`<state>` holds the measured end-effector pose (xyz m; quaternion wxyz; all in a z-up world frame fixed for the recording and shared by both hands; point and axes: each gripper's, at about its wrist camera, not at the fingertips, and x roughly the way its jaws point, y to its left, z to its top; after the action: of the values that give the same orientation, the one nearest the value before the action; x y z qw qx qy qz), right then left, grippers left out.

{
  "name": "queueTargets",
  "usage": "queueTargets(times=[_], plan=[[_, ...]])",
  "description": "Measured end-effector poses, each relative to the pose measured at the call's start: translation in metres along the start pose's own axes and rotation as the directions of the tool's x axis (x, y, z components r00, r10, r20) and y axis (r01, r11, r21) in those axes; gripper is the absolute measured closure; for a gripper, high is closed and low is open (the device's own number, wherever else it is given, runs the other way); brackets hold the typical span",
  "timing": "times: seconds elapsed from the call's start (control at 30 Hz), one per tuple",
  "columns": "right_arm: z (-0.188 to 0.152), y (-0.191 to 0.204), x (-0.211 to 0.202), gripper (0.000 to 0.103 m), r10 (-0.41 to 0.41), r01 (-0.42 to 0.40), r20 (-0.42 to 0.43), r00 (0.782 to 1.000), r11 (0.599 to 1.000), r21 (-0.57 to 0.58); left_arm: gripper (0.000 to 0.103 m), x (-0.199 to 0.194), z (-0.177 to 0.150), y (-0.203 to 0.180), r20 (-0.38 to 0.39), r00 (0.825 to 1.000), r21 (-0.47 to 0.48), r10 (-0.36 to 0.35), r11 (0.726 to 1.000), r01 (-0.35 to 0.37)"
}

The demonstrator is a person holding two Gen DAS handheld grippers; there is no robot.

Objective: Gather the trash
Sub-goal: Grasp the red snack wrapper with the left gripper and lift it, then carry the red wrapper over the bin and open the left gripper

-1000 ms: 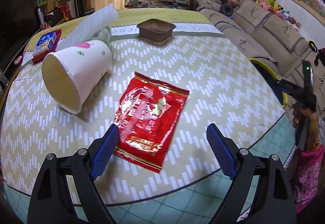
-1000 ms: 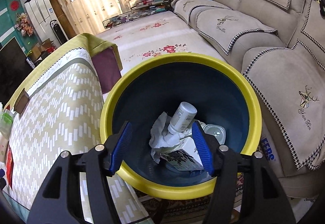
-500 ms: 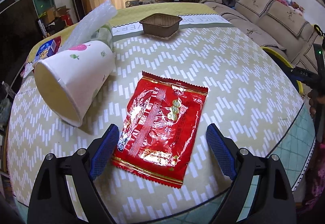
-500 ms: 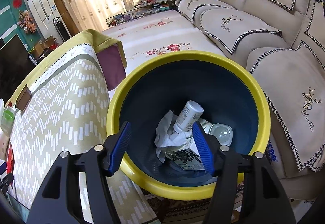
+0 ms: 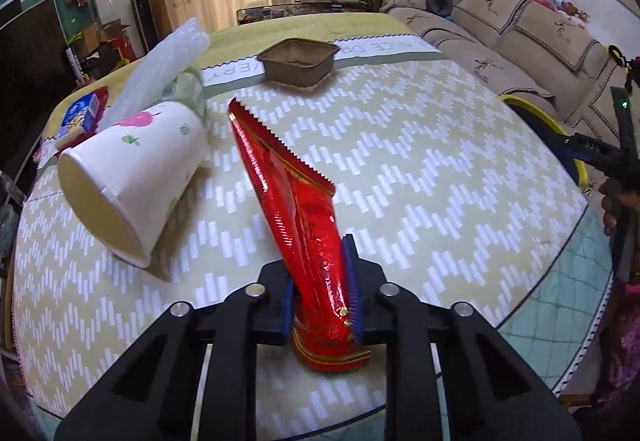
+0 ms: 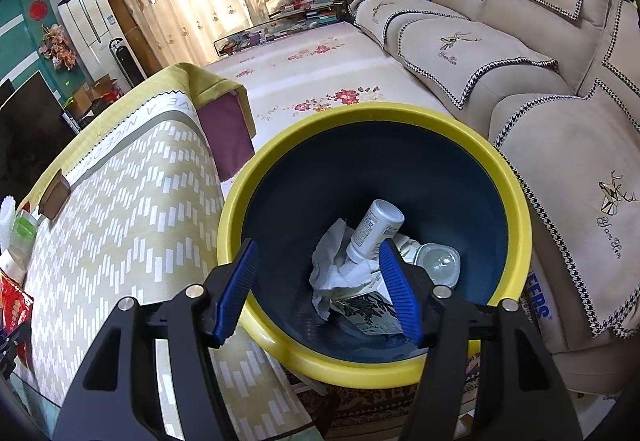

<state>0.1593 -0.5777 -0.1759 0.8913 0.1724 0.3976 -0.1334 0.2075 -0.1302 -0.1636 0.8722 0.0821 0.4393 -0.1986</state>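
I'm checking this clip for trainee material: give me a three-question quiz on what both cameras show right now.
1. True or false: the left claw is shut on the red wrapper.
2. The paper cup is: A upright, B on its side, C in the bin.
3. Fill in: the right claw is open over the yellow-rimmed ____.

Key: 1 true; 2 B; 3 bin.

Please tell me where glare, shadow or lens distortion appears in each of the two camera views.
Left wrist view: bright glare streaks on the crinkled red foil wrapper; the tipped white paper cup casts a soft shadow; the table edge bows from fisheye. Right wrist view: the yellow-rimmed blue bin is dim inside, and black vignette fills the corners.
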Motion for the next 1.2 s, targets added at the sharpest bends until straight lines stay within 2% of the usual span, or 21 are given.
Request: queueTargets(times=[0.3,0.57,0.77,0.93,1.03,1.17,1.2], plan=[[0.001,-0.017,-0.021,0.043,-0.001,-0.001,0.045,0.999,1.0,0.027,0.086,-0.011,0.023,-0.041,0.027,0.994,0.071,-0.103,0.992,0.101],[-0.002,-0.043,-0.045,0.043,-0.023,0.017,0.091,0.996,0.998,0.063,0.086,-0.002,0.064,-0.106,0.019,0.979,0.18,-0.205,0.964,0.198],[-0.007,-0.072,-0.062,0.041,-0.061,0.048,0.12,0.991,0.993,0.107,0.086,0.017,0.096,-0.172,-0.015,0.96,0.288,-0.279,0.918,0.272],[-0.013,-0.096,-0.064,0.041,-0.078,0.06,0.112,0.991,0.986,0.154,0.086,0.041,0.127,-0.236,-0.072,0.934,0.355,-0.35,0.866,0.352],[-0.016,-0.106,-0.065,0.041,-0.084,0.065,0.105,0.991,0.983,0.173,0.086,0.061,0.142,-0.274,-0.115,0.92,0.384,-0.375,0.838,0.389],[-0.018,-0.117,-0.067,0.04,-0.093,0.072,0.098,0.991,0.979,0.192,0.085,0.092,0.156,-0.313,-0.167,0.91,0.398,-0.379,0.819,0.414],[-0.018,-0.119,-0.068,0.04,-0.096,0.075,0.098,0.991,0.978,0.195,0.082,0.101,0.158,-0.32,-0.181,0.908,0.4,-0.377,0.815,0.418]])
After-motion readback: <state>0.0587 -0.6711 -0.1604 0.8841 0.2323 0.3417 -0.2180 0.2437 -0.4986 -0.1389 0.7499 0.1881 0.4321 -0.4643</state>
